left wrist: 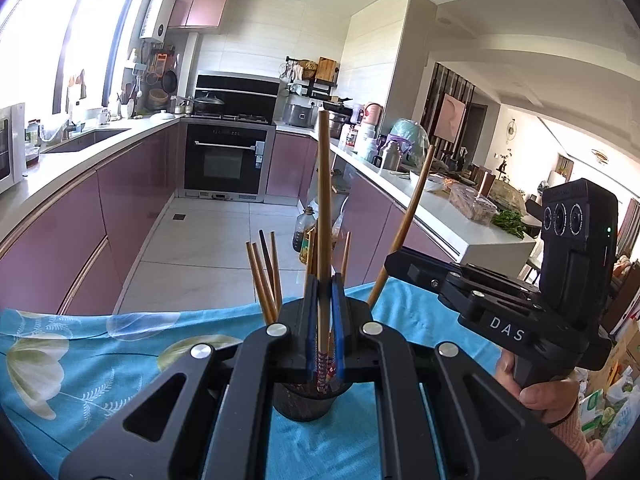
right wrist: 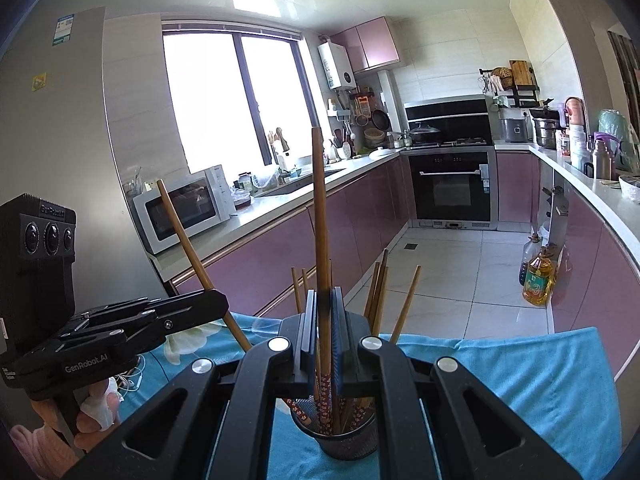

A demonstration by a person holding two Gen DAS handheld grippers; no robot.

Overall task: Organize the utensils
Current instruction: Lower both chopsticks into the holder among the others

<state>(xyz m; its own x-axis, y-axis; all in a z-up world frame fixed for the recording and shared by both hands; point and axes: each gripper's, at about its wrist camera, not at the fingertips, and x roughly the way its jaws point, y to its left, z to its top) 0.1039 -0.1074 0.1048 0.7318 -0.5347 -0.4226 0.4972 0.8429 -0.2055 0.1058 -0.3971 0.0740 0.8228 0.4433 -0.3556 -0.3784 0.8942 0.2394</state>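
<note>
A dark mesh holder [right wrist: 347,444] stands on the blue floral cloth [left wrist: 80,360] and holds several brown chopsticks. It also shows in the left wrist view [left wrist: 304,404]. My left gripper [left wrist: 325,312] is shut on one upright chopstick [left wrist: 324,208] above the holder. My right gripper [right wrist: 324,320] is shut on another upright chopstick [right wrist: 321,216] above the same holder. The left gripper's body [right wrist: 120,328] shows at the left of the right wrist view, with its chopstick [right wrist: 192,256] slanting. The right gripper's body [left wrist: 500,304] shows at the right of the left wrist view.
The cloth-covered table ends at an edge [right wrist: 480,340] just beyond the holder. Behind it is tiled kitchen floor, pink cabinets, a microwave [right wrist: 184,208], an oven [left wrist: 226,160] and oil bottles [right wrist: 538,276] on the floor.
</note>
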